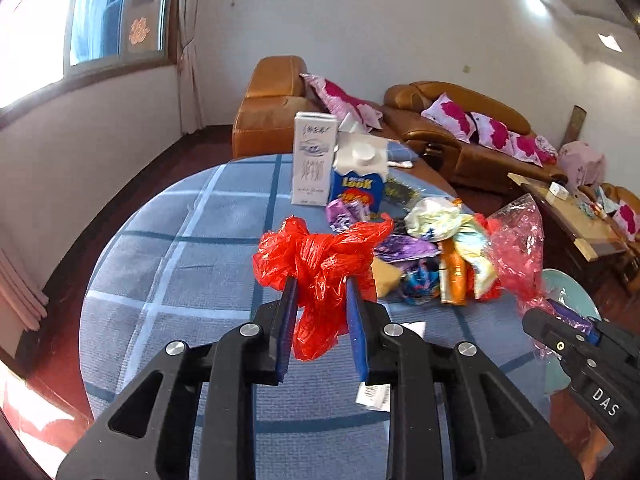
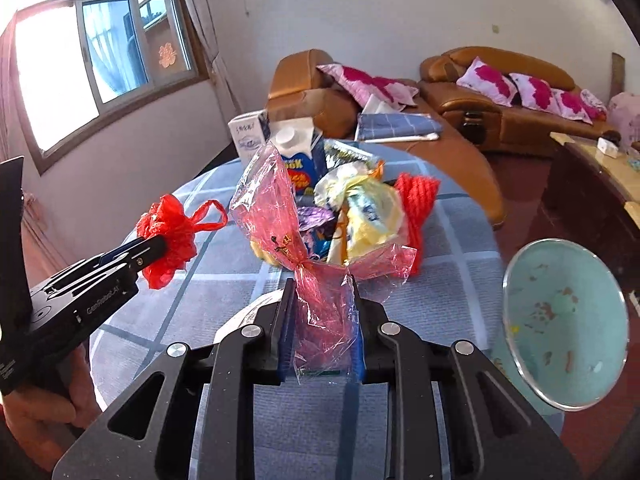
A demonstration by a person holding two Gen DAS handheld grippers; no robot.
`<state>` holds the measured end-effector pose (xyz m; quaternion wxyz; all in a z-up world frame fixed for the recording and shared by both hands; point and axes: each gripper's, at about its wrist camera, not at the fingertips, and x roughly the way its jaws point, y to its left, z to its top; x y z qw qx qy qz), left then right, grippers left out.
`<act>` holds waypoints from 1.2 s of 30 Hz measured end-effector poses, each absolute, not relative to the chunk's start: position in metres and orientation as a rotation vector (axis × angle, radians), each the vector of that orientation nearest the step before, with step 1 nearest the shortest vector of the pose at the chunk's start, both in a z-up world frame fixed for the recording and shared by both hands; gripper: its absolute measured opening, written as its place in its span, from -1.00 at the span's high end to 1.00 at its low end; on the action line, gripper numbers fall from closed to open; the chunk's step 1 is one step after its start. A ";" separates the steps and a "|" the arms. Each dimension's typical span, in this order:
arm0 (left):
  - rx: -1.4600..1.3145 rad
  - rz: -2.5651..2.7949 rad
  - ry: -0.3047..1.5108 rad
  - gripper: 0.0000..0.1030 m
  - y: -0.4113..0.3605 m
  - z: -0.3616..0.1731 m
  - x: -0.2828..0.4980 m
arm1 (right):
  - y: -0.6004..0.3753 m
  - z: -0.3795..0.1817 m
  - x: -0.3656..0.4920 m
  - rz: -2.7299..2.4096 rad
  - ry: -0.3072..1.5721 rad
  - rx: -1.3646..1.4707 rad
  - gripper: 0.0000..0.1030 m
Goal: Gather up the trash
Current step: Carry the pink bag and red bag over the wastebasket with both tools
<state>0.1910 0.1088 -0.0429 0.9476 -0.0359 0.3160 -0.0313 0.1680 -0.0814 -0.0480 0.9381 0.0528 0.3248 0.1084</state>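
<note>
At lower centre of the left wrist view, the left gripper (image 1: 320,284) clamps a crumpled red plastic bag (image 1: 320,256) above the blue plaid tablecloth (image 1: 168,264). Low in the right wrist view, the right gripper (image 2: 322,286) pinches clear pink cellophane (image 2: 280,216), with a trash pile (image 2: 360,208) beyond.

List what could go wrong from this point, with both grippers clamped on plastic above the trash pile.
1. The left gripper pinches only a crumpled bunch of the red plastic bag; thin film may slip out or tear.
2. The right gripper holds the clear pink wrapper by a twisted neck; it may rip.
3. The wrapper hangs close to the milk carton; a swing could topple it.
</note>
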 end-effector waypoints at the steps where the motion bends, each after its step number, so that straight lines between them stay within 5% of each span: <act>1: -0.074 -0.069 0.642 0.53 0.106 -0.041 0.189 | -0.083 -0.047 0.166 0.218 0.657 0.108 0.53; 36: 0.061 -0.193 0.613 0.52 0.014 -0.020 0.175 | -0.161 -0.028 0.131 0.048 0.589 0.179 0.53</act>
